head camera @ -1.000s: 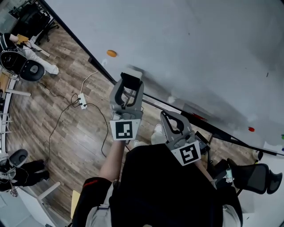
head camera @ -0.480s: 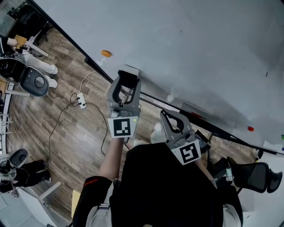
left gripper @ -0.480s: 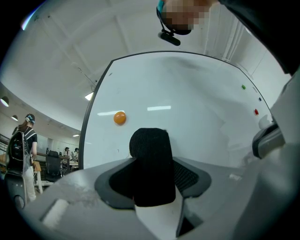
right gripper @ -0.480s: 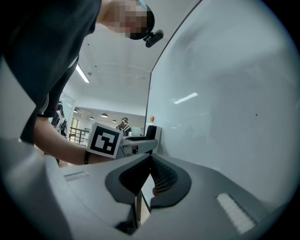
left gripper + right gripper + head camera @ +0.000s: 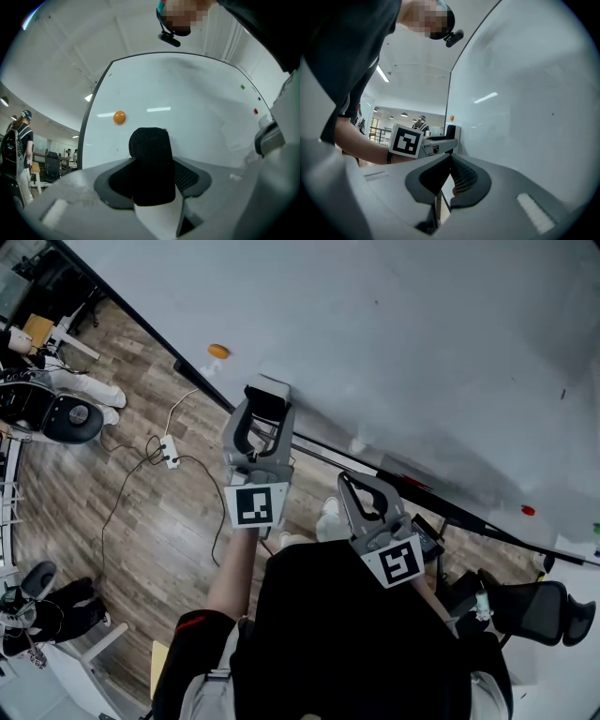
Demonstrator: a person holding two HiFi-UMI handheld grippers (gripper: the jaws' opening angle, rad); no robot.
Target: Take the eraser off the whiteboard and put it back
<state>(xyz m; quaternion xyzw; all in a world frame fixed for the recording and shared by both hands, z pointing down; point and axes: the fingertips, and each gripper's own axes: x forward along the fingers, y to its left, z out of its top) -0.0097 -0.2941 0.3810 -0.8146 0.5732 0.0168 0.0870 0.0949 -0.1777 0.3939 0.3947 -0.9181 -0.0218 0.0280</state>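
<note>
While my left gripper [image 5: 263, 418] reaches level toward the whiteboard [image 5: 422, 352], its fingers [image 5: 188, 175] stand wide and pinch the eraser [image 5: 149, 159] from both sides. In the left gripper view the black felt face of the eraser fills the gap between the two pads, its rounded far end sticks out past the fingertips, and its white body shows below, on my near side. From the head view the eraser sits at the far tip of that gripper, just beside the lower part of the board; I cannot tell whether it touches the surface. An orange magnet [image 5: 217, 351] clings to the board to the left of the eraser and a little farther off, well apart from it. A red magnet [image 5: 528, 511] sits far to the right on the same board.

My right gripper [image 5: 449, 182] hangs nearer to my body and to the right of the left one, apart from the eraser. Its fingers [image 5: 465, 180] are pressed together with nothing between them.

Below, on the wooden floor [image 5: 141, 521], a white power strip [image 5: 172, 454] lies with its cable trailing, to the left of my left arm.
</note>
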